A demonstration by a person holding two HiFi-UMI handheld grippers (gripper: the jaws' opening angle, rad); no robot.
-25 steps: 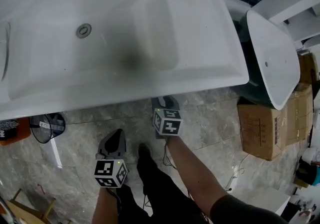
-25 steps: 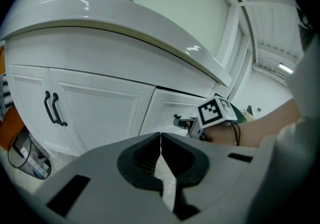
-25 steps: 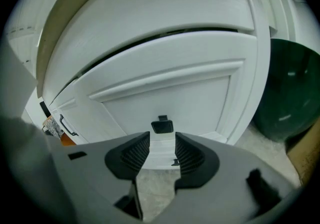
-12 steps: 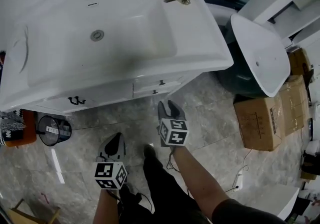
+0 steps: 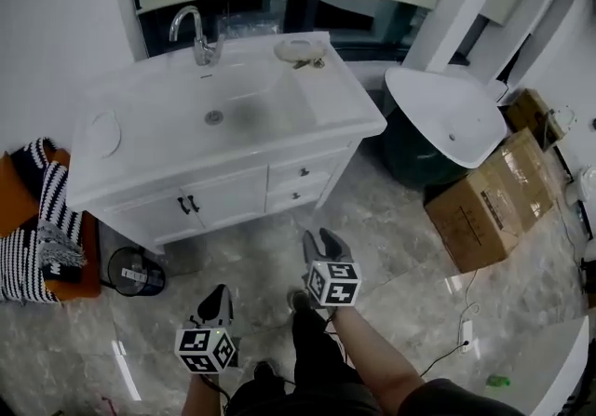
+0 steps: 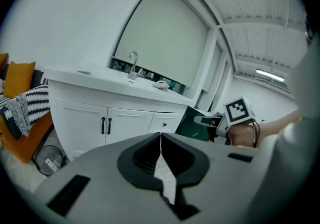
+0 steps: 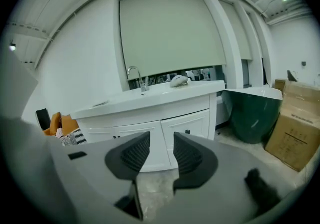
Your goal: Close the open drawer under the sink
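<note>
The white vanity [image 5: 233, 191] stands ahead with a sink on top. At its right side are two drawers [image 5: 303, 183] with small black knobs, and both fronts look flush with the cabinet. They also show in the right gripper view as drawers [image 7: 187, 129]. My left gripper [image 5: 218, 293] hangs low over the floor, well short of the vanity, with its jaws shut and empty [image 6: 161, 136]. My right gripper [image 5: 321, 235] is nearer the drawers but apart from them. A narrow gap shows between its jaws [image 7: 161, 140], with nothing held.
A dark green tub [image 5: 410, 155] with a white basin [image 5: 442, 118] on it stands right of the vanity, with cardboard boxes [image 5: 484, 205] beyond. A black wire bin [image 5: 136, 272] and an orange seat with a striped blanket [image 5: 42, 237] are at the left. A cable [image 5: 461, 307] lies on the marble floor.
The view has pulled back from straight above the sink to the whole vanity front. Both grippers now sit farther from the cabinet; the right one was under the sink edge before.
</note>
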